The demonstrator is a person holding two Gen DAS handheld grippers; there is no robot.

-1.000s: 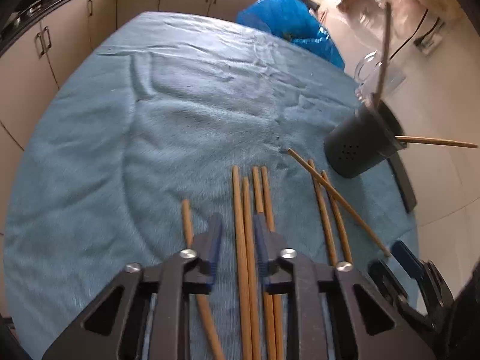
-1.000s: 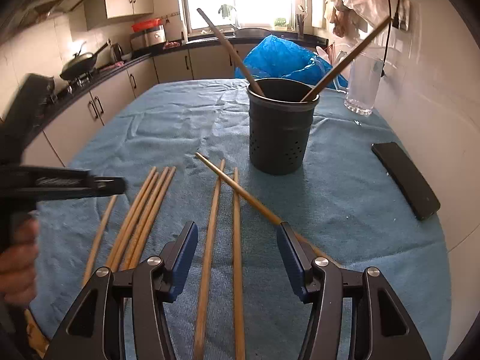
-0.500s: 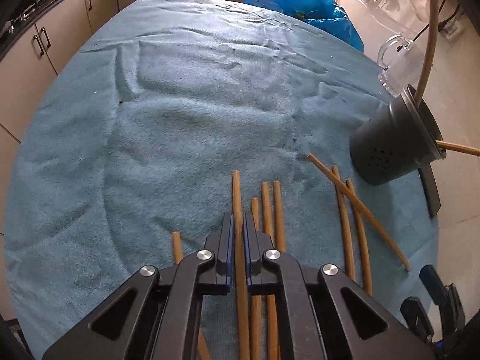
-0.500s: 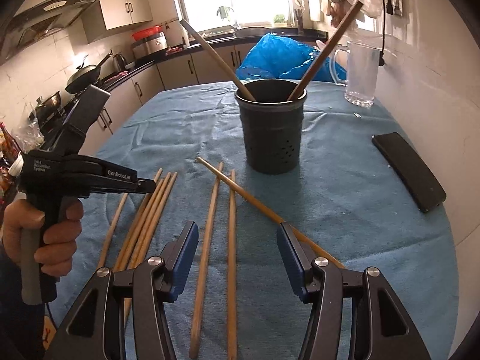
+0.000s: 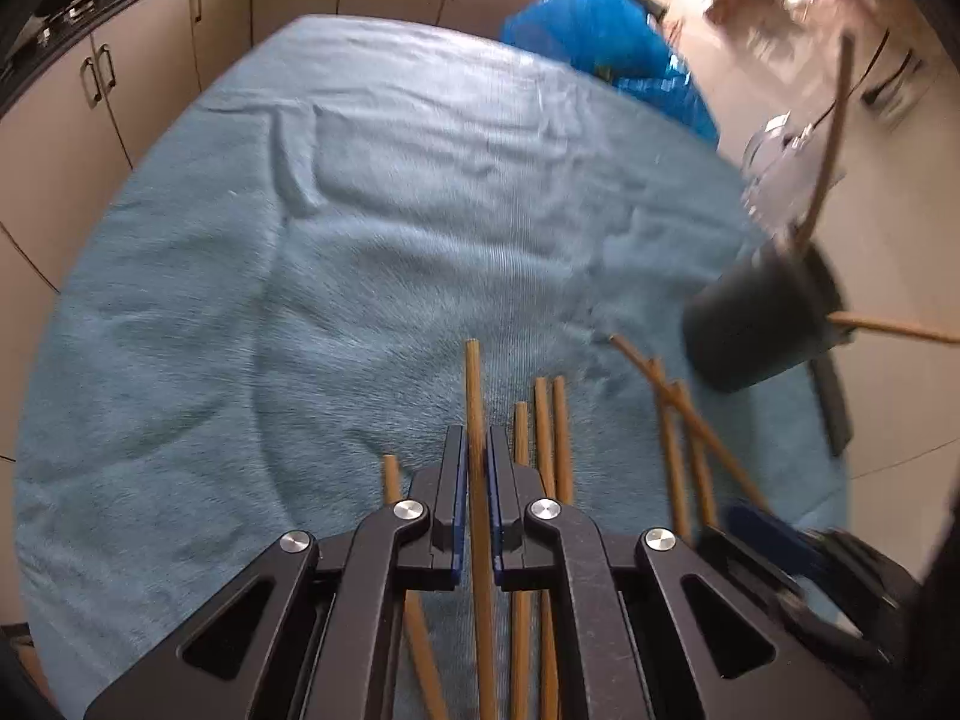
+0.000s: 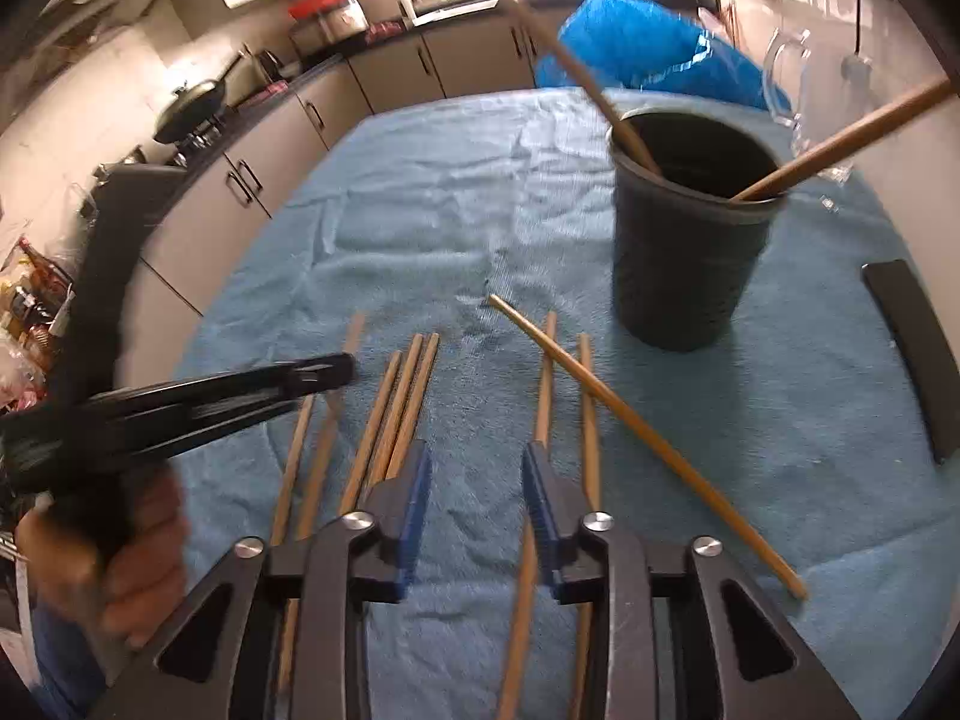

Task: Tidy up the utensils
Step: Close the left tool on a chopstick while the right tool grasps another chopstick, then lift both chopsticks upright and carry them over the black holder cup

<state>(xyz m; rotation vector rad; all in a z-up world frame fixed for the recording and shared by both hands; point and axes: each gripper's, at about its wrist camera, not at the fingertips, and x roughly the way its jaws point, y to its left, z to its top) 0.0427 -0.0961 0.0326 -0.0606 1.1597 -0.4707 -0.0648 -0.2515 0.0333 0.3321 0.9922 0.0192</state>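
My left gripper (image 5: pixel 477 468) is shut on a wooden chopstick (image 5: pixel 474 396) and holds it just above the blue towel (image 5: pixel 360 252). Several more chopsticks (image 5: pixel 543 420) lie on the towel beside it. The dark utensil holder (image 5: pixel 759 324) stands at the right with two chopsticks in it. In the right wrist view, my right gripper (image 6: pixel 474 480) is open and empty over the loose chopsticks (image 6: pixel 405 396). One crossed chopstick (image 6: pixel 636 432) lies to its right. The holder (image 6: pixel 684 240) is ahead and to the right. The left gripper (image 6: pixel 324 369) appears at the left.
A black phone (image 6: pixel 918 354) lies on the towel at the right edge. A glass jug (image 6: pixel 804 90) and a blue bag (image 6: pixel 648 48) stand behind the holder. Kitchen cabinets (image 6: pixel 288 138) run along the left beyond the table edge.
My left gripper closed on one chopstick and lifted it slightly. My right gripper narrowed its opening and moved forward and lower toward the loose chopsticks.
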